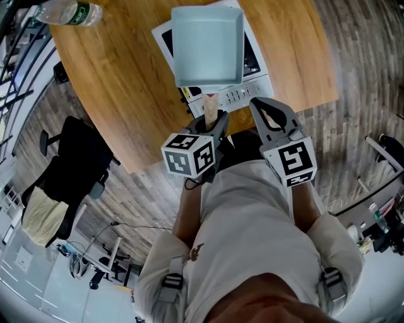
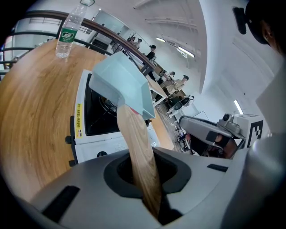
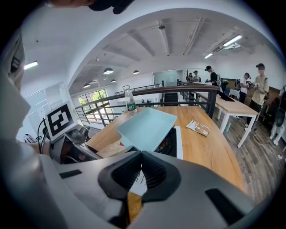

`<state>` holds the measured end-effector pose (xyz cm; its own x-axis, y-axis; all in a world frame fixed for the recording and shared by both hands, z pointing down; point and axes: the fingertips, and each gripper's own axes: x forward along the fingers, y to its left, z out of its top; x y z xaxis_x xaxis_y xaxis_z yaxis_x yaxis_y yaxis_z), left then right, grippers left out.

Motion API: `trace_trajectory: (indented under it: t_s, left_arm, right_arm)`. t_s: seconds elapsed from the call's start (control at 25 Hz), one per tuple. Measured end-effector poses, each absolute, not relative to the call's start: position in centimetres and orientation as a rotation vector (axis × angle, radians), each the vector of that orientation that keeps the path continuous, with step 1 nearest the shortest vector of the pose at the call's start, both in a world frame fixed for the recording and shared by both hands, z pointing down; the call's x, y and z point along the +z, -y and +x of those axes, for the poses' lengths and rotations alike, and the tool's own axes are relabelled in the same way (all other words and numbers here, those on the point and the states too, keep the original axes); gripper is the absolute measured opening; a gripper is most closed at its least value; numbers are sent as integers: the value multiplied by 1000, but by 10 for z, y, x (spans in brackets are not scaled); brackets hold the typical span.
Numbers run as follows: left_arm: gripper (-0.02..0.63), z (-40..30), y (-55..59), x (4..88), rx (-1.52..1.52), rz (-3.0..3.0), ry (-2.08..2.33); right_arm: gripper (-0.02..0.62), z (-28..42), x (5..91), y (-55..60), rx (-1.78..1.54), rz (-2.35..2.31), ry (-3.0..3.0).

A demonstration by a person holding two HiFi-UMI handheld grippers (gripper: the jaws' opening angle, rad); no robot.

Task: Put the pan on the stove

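A pale blue square pan (image 1: 207,45) with a wooden handle (image 1: 210,108) is held over the white stove (image 1: 255,76) on the wooden table. My left gripper (image 1: 212,123) is shut on the handle (image 2: 139,154), and the pan (image 2: 123,85) tilts above the black burner top of the stove (image 2: 96,118). I cannot tell whether the pan touches the stove. Just right of the handle, my right gripper (image 1: 257,102) stands shut and empty, with its jaws meeting at the tips (image 3: 140,153). From that gripper's view the pan (image 3: 147,127) sits ahead, over the stove (image 3: 178,144).
A water bottle (image 1: 69,12) lies at the table's far left corner. A booklet (image 3: 199,128) rests on the table to the right of the stove. A black office chair (image 1: 76,161) stands on the floor at the left. Several people stand far behind, by other desks.
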<state>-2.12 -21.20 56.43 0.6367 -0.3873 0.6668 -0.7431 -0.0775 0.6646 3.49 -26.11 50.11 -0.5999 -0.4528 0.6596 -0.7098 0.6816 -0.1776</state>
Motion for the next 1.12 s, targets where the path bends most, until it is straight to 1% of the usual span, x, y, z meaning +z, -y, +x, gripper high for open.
trace_trajectory:
  t_s: [0.72, 1.12]
  left_arm:
    - [55, -16, 212, 582, 391, 1647, 914]
    - [66, -8, 216, 587, 380, 1651, 886]
  right_arm:
    - [21, 39, 510, 265, 605, 887, 2290]
    - [21, 39, 514, 269, 610, 883, 2286]
